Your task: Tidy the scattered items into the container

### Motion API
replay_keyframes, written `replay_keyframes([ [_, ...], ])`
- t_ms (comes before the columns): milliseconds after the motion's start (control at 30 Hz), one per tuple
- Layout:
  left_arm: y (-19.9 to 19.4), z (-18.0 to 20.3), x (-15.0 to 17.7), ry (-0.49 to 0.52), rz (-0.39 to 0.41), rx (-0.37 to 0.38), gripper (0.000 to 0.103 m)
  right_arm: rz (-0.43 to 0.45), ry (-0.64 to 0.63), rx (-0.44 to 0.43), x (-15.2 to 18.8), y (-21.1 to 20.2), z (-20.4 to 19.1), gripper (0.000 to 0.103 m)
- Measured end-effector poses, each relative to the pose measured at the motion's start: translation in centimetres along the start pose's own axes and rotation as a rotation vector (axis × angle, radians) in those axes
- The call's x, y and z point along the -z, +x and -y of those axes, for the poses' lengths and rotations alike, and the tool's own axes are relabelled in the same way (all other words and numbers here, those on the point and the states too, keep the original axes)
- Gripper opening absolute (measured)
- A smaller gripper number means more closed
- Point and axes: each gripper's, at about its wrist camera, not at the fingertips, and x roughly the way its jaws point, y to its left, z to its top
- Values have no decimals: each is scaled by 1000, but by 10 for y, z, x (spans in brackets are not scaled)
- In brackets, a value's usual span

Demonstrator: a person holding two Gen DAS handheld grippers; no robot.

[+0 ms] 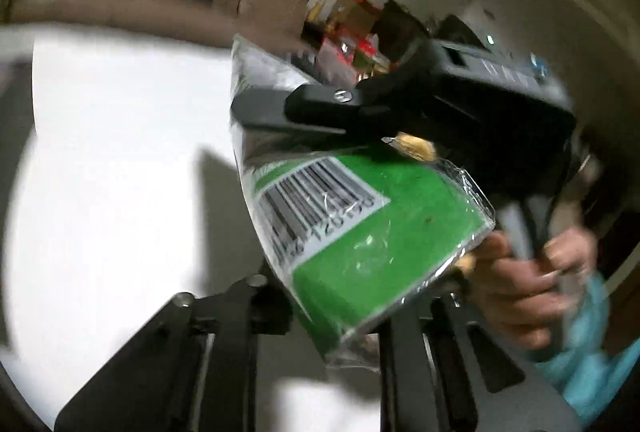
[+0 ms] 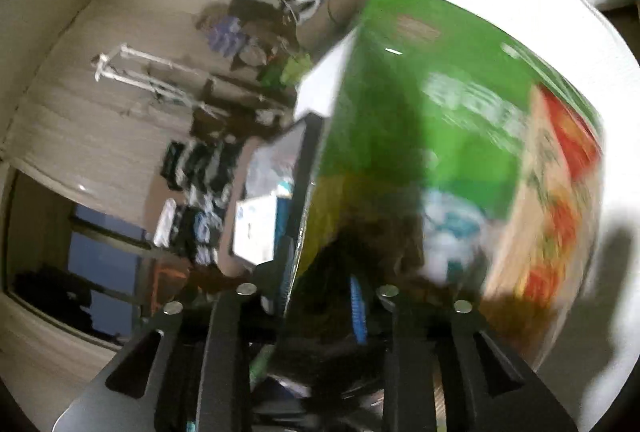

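the white table lies left and far. the green packet hangs in the air between both tools. the left gripper seems clenched on its lower edge. the right gripper reaches in from the right over its top, though whether it grips cannot be told. a shared, blurred hold could tear or drop the packet short of the container.
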Motion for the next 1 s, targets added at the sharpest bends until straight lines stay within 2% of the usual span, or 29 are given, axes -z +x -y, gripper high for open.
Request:
replay_keyframes([
  [100,2,-28,26,-48,-63,-88,19,-90,27,27,7,27,13,33],
  [167,3,-43,40,-92,-93,-88,19,-112,46,70,9,32,22,36],
  [200,6,-48,43,-91,-111,-97,19,-108,55,95,10,29,26,44],
  [233,8,-50,44,-72,-120,-116,19,-87,67,133,10,23,30,59],
  [300,11,-53,42,-66,-123,-118,19,-27,83,179,13,6,41,73],
  [400,17,-56,37,-84,-128,-100,25,36,134,221,29,-19,65,83],
  [433,20,-56,34,-84,-125,-99,30,50,163,220,34,-25,75,83],
  [467,21,-53,35,-84,-124,-93,33,57,199,203,39,-30,86,85],
  [500,23,-50,37,-92,-125,-76,33,66,233,150,43,-33,95,87],
  [600,31,-51,40,-125,-155,-51,32,112,303,-168,43,-44,107,87],
  [633,34,-58,37,-134,-159,-49,26,150,288,-193,40,-52,105,88],
  [733,34,-72,36,-177,-162,-49,25,229,227,-78,35,-73,102,94],
  [767,32,-79,35,-192,-158,-53,25,224,213,9,34,-74,104,94],
  [867,31,-98,32,-255,-158,-30,25,130,212,366,35,-56,122,95],
  [900,32,-104,32,-281,-160,-12,25,91,233,410,37,-45,131,94],
  [1000,34,-111,30,-339,-161,52,25,17,324,350,42,-22,157,90],
])
